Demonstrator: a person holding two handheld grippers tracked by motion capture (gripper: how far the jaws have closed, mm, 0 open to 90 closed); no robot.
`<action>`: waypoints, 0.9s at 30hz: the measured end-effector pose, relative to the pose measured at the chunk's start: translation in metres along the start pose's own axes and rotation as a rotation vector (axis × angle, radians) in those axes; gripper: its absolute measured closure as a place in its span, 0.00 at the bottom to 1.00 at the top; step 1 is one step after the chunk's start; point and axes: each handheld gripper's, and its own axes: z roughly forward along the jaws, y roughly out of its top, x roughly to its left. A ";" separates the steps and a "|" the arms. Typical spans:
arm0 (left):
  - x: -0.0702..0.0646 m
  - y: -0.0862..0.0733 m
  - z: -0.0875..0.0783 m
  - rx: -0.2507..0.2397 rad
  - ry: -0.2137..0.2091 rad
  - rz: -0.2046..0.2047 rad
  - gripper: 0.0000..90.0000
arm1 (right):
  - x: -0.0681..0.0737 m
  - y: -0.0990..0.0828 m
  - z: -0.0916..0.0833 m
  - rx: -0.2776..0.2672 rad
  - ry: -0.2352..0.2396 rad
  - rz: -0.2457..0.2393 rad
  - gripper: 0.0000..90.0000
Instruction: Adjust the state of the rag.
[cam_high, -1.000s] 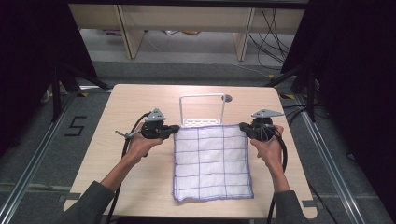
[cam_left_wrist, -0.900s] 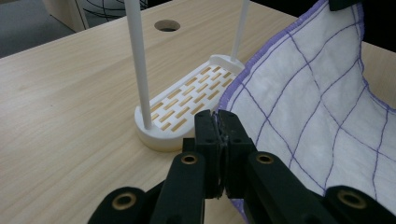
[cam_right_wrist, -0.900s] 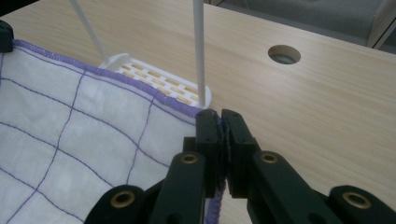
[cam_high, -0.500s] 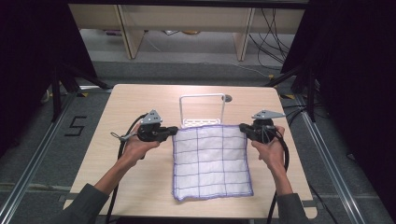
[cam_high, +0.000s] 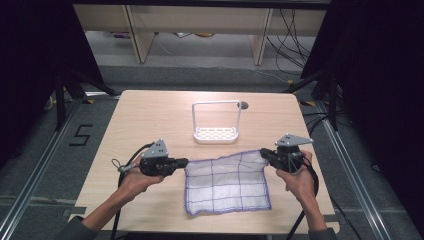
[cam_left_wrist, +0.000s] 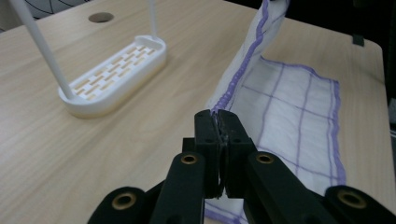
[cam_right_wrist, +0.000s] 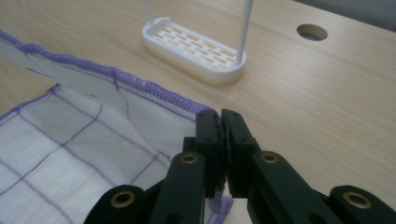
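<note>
Cloth (cam_high: 227, 182) (white, purple grid) — on the desk (cam_high: 150, 120), far edge lifted. Left gripper (cam_high: 184, 162) and right gripper (cam_high: 263, 153) each clamp a far corner. White rack (cam_high: 216, 134) — just beyond.

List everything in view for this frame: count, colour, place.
cloth: 1, white with purple grid and hem, near middle of table, far edge lifted between the grippers
rack: 1, white, slotted base with a hoop handle, table centre, beyond the cloth
table: 1, light wood, round hole near far edge
left gripper: 1, black, shut on the cloth's far left corner
right gripper: 1, black, shut on the cloth's far right corner
</note>
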 end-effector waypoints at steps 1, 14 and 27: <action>0.000 0.000 0.000 0.000 0.000 0.000 0.97 | 0.000 0.000 0.000 0.000 0.000 0.000 0.96; -0.034 -0.032 0.002 0.056 -0.064 0.028 0.97 | 0.025 -0.053 -0.016 0.039 0.033 0.011 0.95; -0.055 -0.056 0.011 0.111 -0.112 0.074 0.96 | 0.036 -0.085 -0.023 0.066 0.037 -0.012 0.92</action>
